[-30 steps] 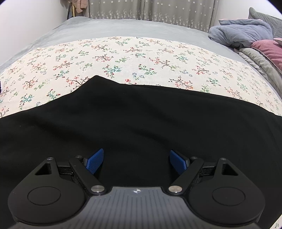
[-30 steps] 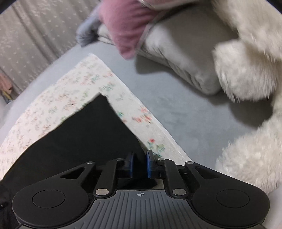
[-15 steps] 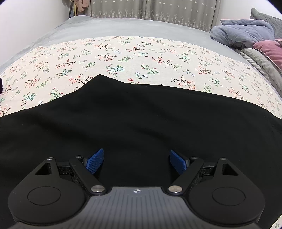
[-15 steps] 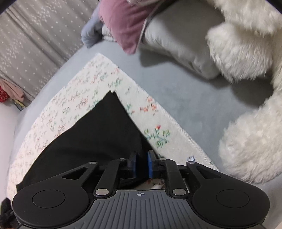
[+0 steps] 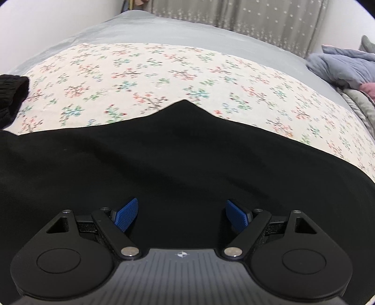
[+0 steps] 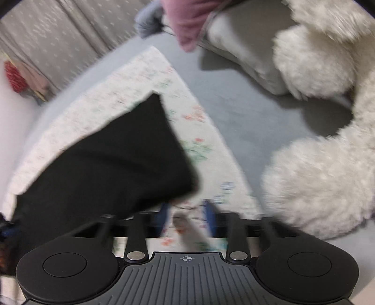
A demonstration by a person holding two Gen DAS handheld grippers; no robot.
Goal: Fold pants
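- Two handheld tongs are working over a pair of black pants (image 5: 164, 164) that is lying spread on a floral cloth (image 5: 140, 70) on a grey-sheeted bed (image 5: 164, 25).
- In the left wrist view, the left tongs (image 5: 180, 211) are standing wide at 6 o'clock, both blue pads (image 5: 125, 214) hanging above the dark fabric and gripping nothing.
- The pants are filling the lower half of that view, with one point of the fabric jutting toward 12 o'clock onto the floral cloth.
- A black ribbed cuff (image 5: 11, 93) is showing at the 9 o'clock edge; what it belongs to cannot be told.
- A patterned curtain (image 5: 257, 18) is hanging at 12 o'clock, and a blue-grey blanket (image 5: 346, 63) is bunching at 2 o'clock.
- In the blurred right wrist view, the right tongs (image 6: 186, 211) have just been closing, yet are standing a little apart, with only floral cloth showing between them.
- There the pants (image 6: 112, 164) are lying from the centre toward 8 o'clock, their near edge just beside the tongs' 9 o'clock finger; whether they are touching cannot be told.
- A white fluffy plush (image 6: 323, 183) is sitting at 3 o'clock, a grey pillow (image 6: 241, 47) at 1 o'clock and a pink pillow (image 6: 189, 18) at 12 o'clock.
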